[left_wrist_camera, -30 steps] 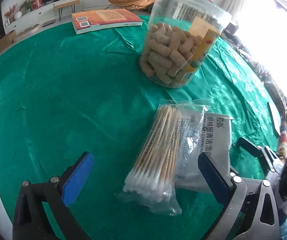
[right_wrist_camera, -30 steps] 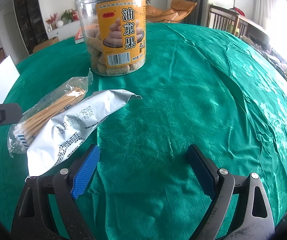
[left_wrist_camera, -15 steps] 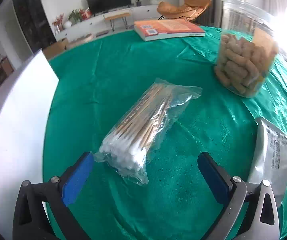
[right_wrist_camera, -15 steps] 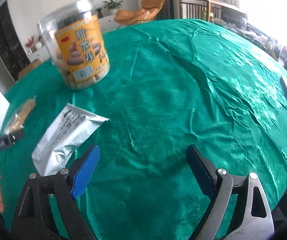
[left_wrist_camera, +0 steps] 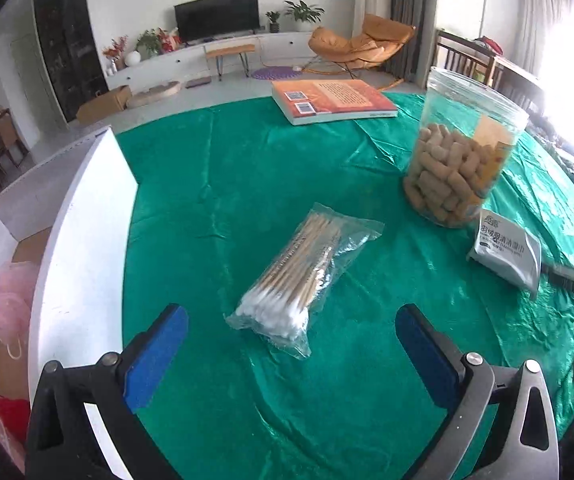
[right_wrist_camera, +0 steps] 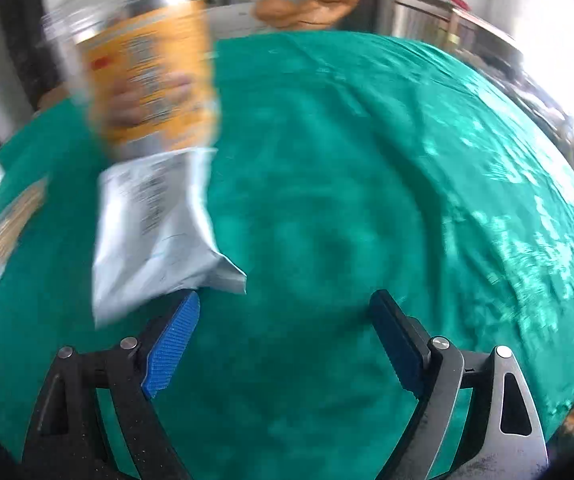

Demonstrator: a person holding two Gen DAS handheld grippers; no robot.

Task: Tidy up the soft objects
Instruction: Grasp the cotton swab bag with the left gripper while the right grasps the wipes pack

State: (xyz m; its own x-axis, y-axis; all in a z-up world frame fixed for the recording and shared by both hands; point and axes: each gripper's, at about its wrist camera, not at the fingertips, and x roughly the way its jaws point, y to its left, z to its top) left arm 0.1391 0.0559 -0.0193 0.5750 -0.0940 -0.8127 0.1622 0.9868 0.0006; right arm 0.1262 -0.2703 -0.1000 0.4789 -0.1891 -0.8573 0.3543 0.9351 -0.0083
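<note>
Tablecloth (left_wrist_camera: 247,168): glossy emerald green. Swab bag (left_wrist_camera: 303,276): clear, tan sticks, white tips. Packet (left_wrist_camera: 505,250): silver-grey, dark print. Jar (left_wrist_camera: 463,152): clear, beige snacks, yellow-orange label. Book (left_wrist_camera: 333,100): orange cover. Box (left_wrist_camera: 83,248): white walls, brown floor, pink puff (left_wrist_camera: 11,300) inside. Finger pads (left_wrist_camera: 155,356): blue.

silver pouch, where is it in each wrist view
Left wrist: silver pouch lies at far right, just in front of the jar.
Right wrist: silver pouch is left of centre, blurred, above the left fingertip.
Shared landmark: the jar, right behind the pouch in both views.
</note>
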